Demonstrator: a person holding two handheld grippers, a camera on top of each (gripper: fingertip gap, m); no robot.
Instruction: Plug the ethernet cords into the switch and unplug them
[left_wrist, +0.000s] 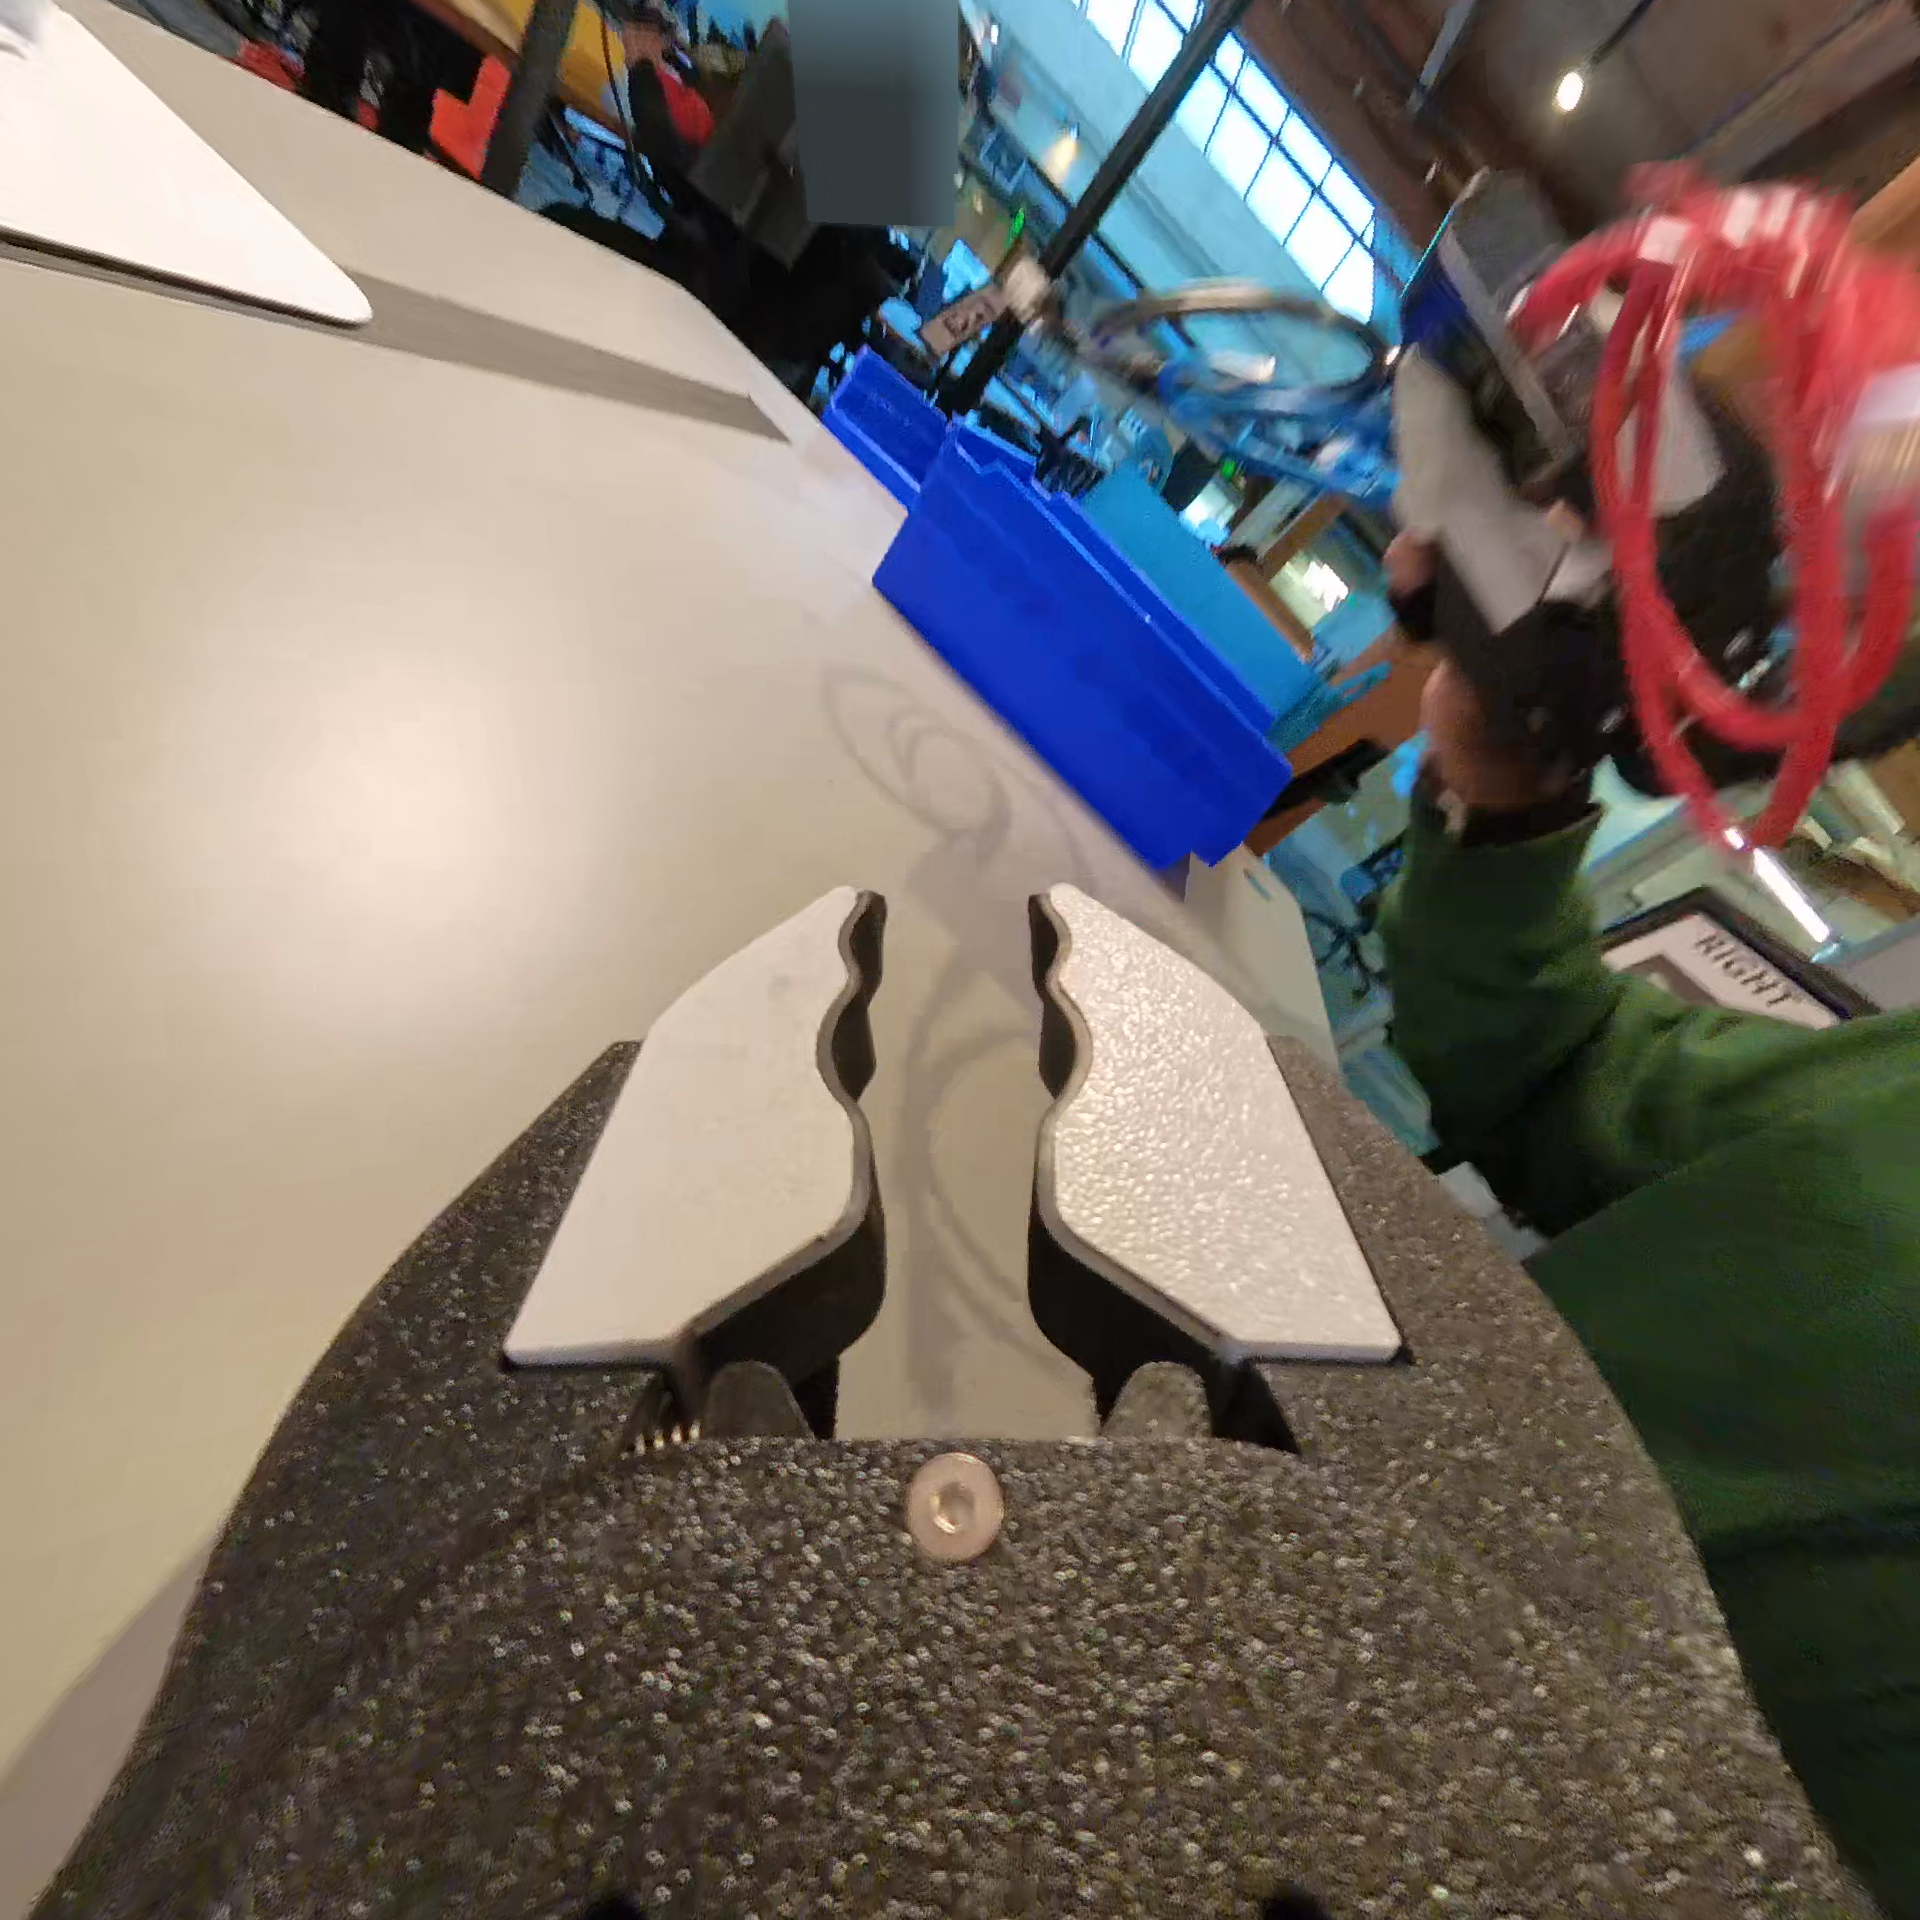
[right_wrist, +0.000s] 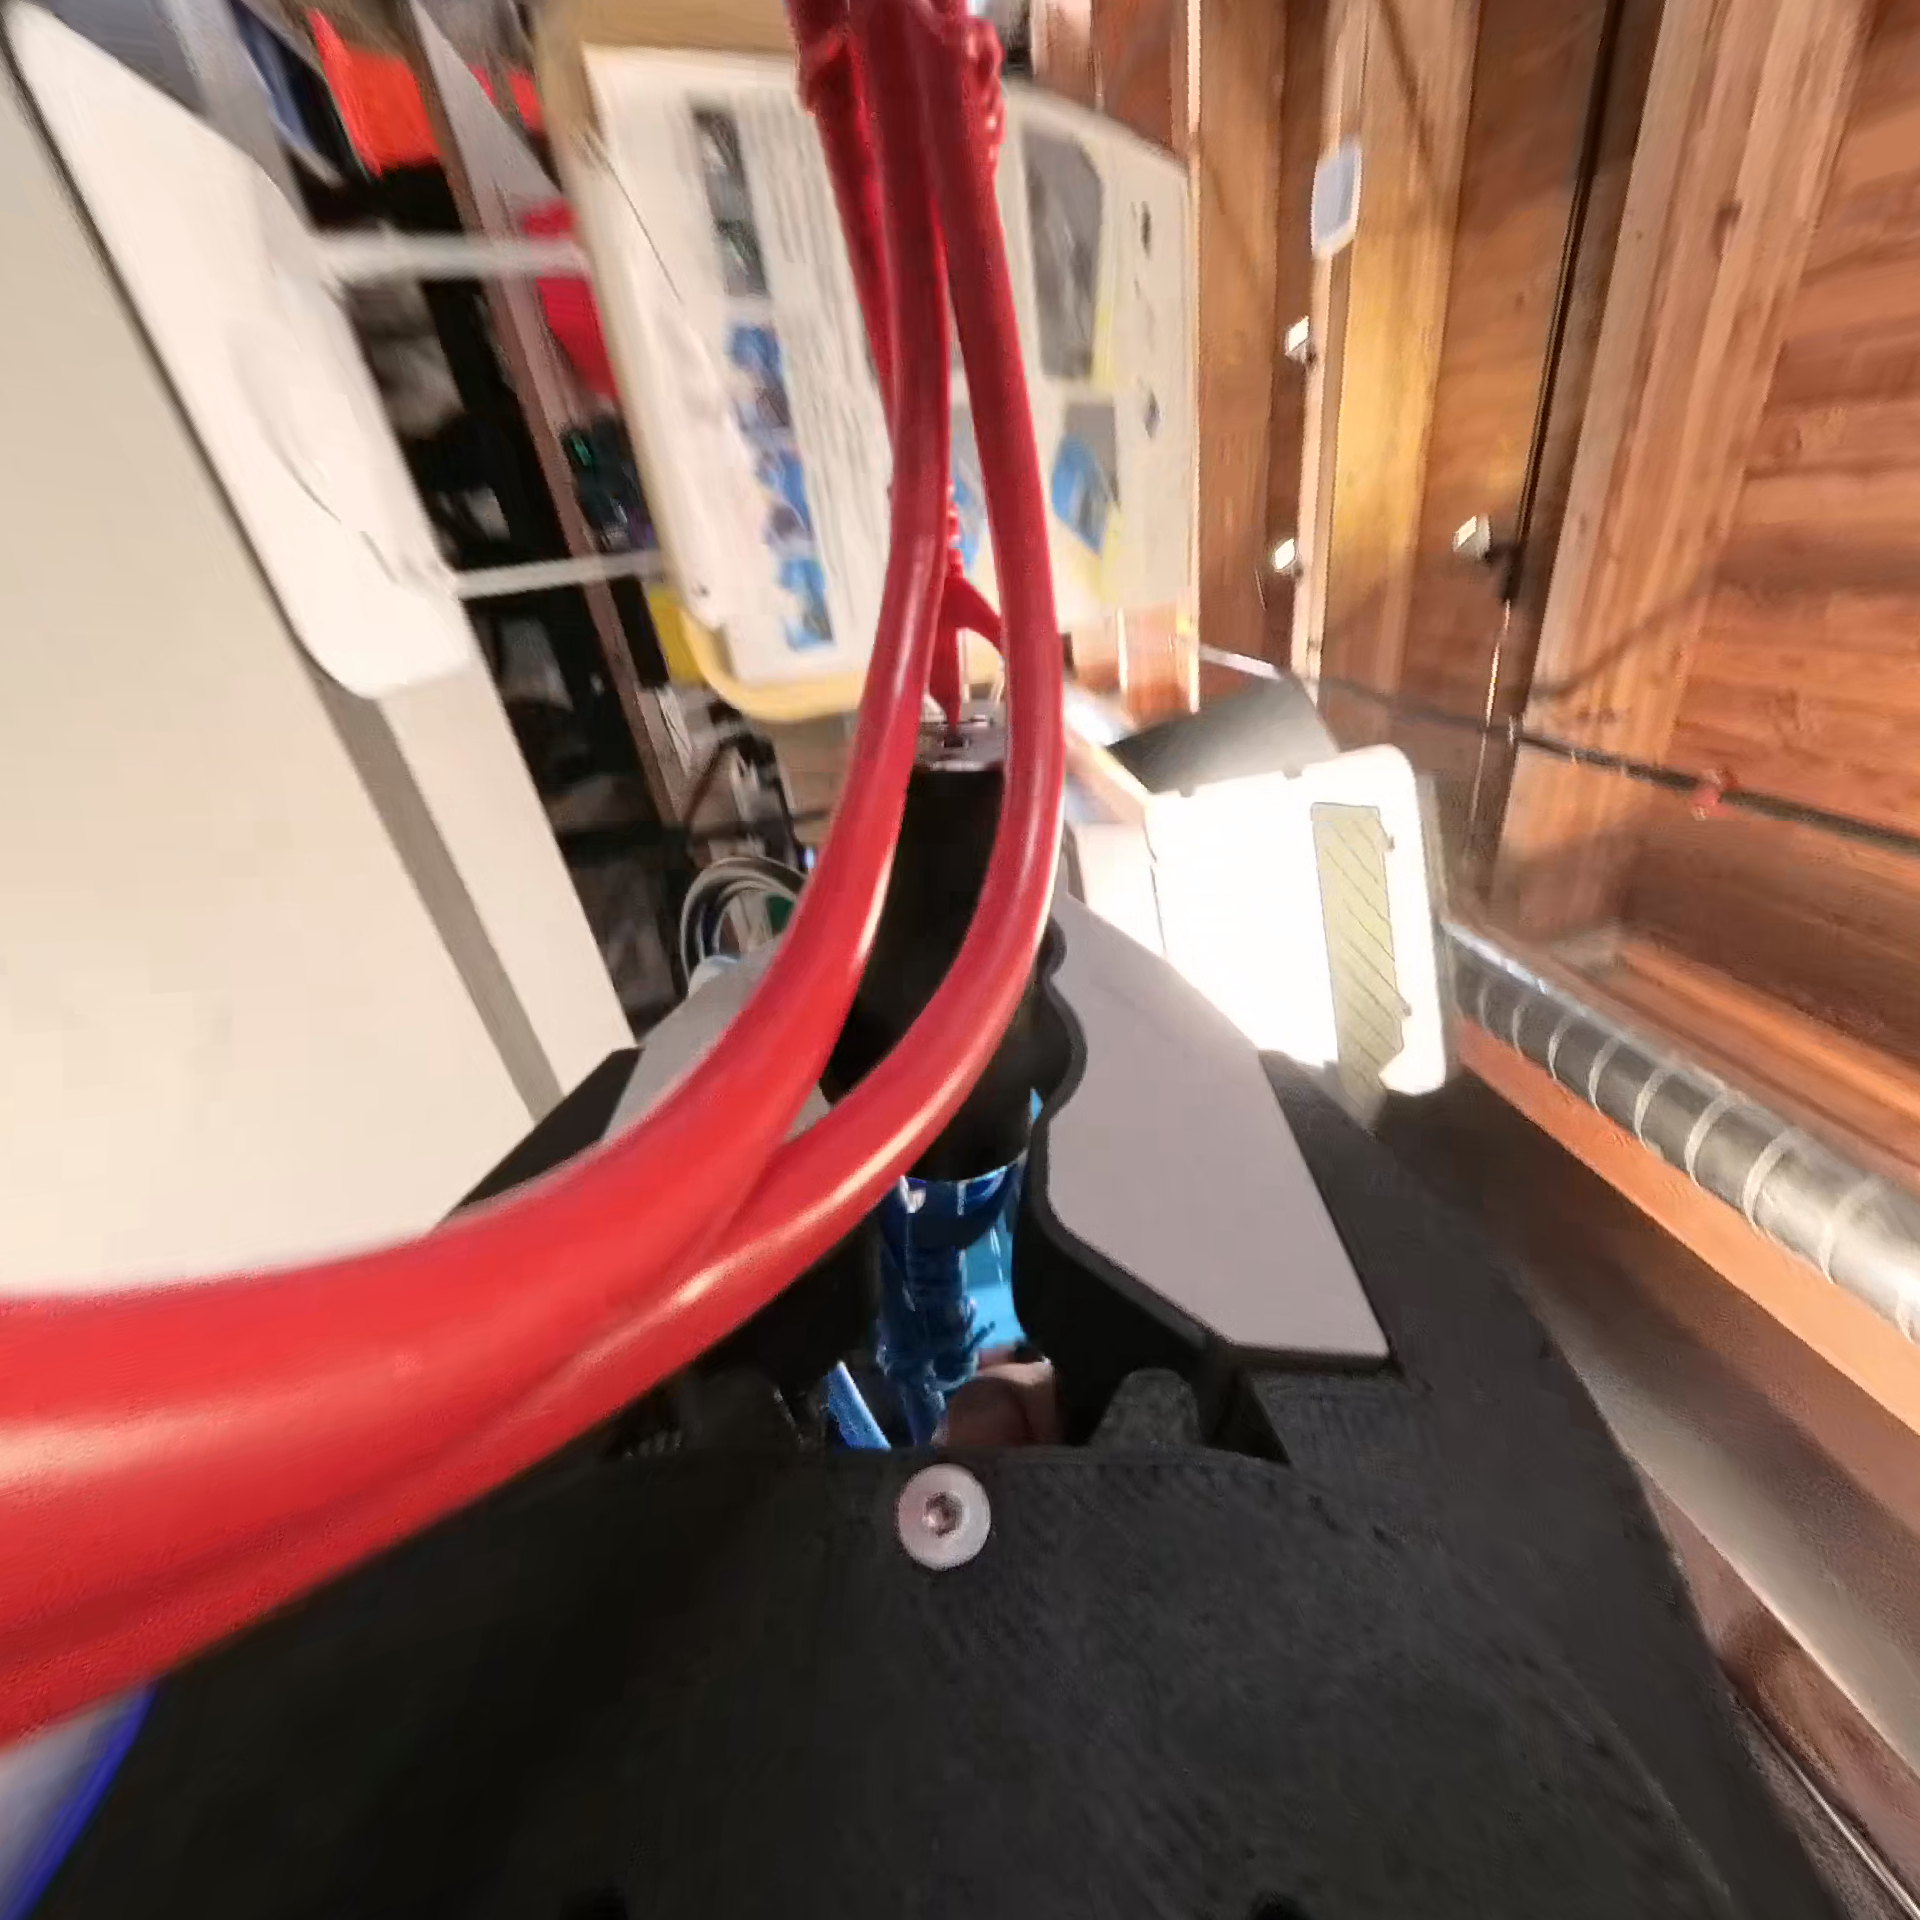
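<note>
Hanging in loops across the centre and lower left of the right wrist frame, the red ethernet cord (right_wrist: 935, 436) drapes over the right gripper (right_wrist: 935, 997), whose fingers are clamped on a dark, blurred object (right_wrist: 935, 883); blue cable (right_wrist: 925, 1309) shows lower between them. In the left wrist view the left gripper (left_wrist: 956, 925) sits low at centre with its jaws apart and nothing between them, above the pale table (left_wrist: 364, 727), while the same red cord appears as a smeared coil at the upper right. Blue bins (left_wrist: 1070, 634) stand on the table beyond, right of centre.
</note>
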